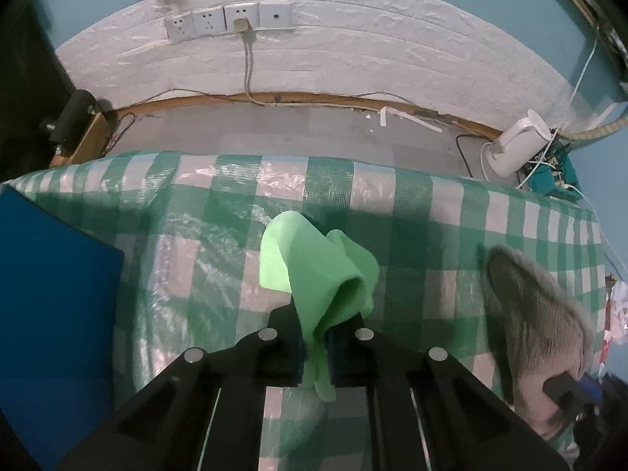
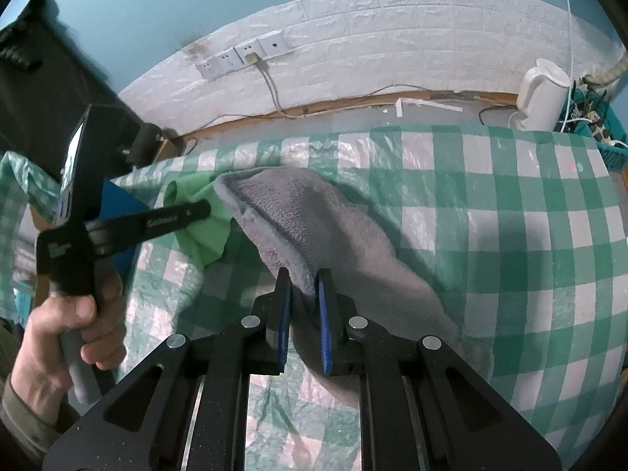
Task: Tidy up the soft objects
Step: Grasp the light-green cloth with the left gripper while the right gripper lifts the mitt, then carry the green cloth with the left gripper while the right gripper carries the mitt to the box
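Observation:
My left gripper (image 1: 317,327) is shut on a light green cloth (image 1: 318,267) and holds it above the green-and-white checked tablecloth (image 1: 431,204). My right gripper (image 2: 304,286) is shut on a grey fluffy towel (image 2: 314,219), which drapes over the table. In the right wrist view the left gripper (image 2: 204,209) and the green cloth (image 2: 204,231) appear at the left, next to the towel. In the left wrist view the grey towel (image 1: 537,310) hangs at the right, held by the right gripper's fingers (image 1: 565,388).
A blue box (image 1: 55,314) stands at the table's left edge. A white kettle (image 2: 541,94) and tangled cables (image 2: 588,114) sit on the floor at the back right. A white brick wall with sockets (image 1: 231,19) lies beyond the table.

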Tool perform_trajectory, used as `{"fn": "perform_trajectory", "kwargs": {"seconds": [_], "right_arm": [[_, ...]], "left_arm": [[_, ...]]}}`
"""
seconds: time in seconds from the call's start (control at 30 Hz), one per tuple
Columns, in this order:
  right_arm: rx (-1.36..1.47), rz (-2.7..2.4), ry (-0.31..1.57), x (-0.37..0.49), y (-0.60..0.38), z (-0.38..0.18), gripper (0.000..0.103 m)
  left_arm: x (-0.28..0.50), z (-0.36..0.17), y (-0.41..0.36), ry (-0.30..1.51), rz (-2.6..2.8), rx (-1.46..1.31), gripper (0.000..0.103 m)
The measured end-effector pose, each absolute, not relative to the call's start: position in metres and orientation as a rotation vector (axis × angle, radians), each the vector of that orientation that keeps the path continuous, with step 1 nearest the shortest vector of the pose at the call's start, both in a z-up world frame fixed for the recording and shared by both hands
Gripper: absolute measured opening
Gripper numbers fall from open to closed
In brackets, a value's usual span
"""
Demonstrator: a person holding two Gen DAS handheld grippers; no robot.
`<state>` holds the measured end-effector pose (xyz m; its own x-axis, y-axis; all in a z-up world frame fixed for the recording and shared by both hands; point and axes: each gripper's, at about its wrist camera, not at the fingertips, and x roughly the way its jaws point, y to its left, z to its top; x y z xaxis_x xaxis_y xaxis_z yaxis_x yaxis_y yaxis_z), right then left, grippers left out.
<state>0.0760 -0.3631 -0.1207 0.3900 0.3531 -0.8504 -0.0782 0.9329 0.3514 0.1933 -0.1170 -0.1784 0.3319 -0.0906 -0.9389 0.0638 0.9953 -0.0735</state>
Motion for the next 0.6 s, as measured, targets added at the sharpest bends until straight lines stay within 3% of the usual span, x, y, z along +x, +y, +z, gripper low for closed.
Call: {"fn": "perform_trajectory", "kwargs": {"seconds": [0.6], "right_arm": [[0.251, 0.318, 1.038, 0.061, -0.345, -0.070, 0.010]], "left_arm": [[0.139, -0.113, -0.100, 1.127, -0.097, 0.082, 0.008]]}}
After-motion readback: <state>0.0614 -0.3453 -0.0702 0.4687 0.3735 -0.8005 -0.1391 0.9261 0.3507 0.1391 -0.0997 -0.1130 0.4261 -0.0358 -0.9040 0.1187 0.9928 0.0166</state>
